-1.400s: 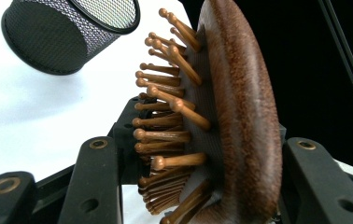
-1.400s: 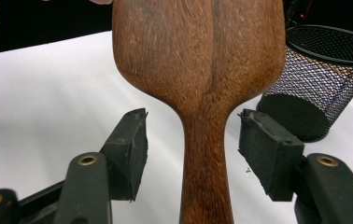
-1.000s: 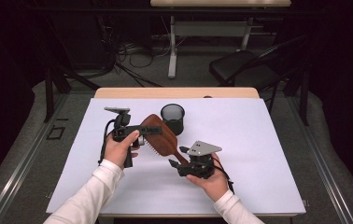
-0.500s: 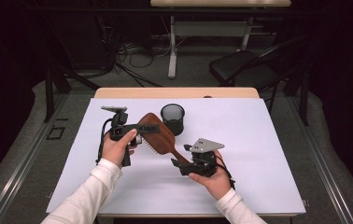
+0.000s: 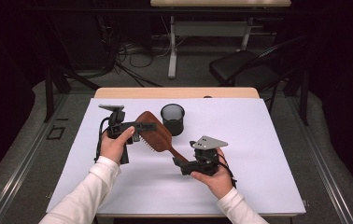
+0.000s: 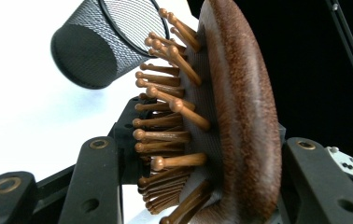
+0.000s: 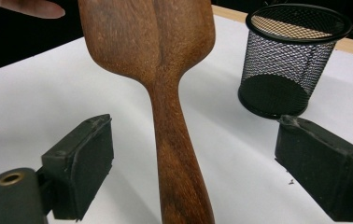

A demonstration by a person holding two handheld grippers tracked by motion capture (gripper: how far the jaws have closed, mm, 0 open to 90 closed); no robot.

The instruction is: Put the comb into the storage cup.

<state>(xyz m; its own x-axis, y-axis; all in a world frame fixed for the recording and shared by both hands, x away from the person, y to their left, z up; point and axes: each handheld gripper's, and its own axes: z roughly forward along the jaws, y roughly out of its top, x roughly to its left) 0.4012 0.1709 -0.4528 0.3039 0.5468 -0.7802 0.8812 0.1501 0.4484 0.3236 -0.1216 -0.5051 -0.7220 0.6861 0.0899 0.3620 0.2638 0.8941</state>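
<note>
White tabletop: mesh cup just beyond hairbrush (pinched by left gripper); right gripper spread, just opened.

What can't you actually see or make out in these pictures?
- Inside of the mesh cup: high view, too small and dark to tell if anything is in it.
- End of the hairbrush handle: right gripper view, cut off by the bottom edge, between the open right gripper jaws.
- Left gripper pads: left gripper view, hidden behind the brush head.
- Room beyond the table: too dark.
</note>
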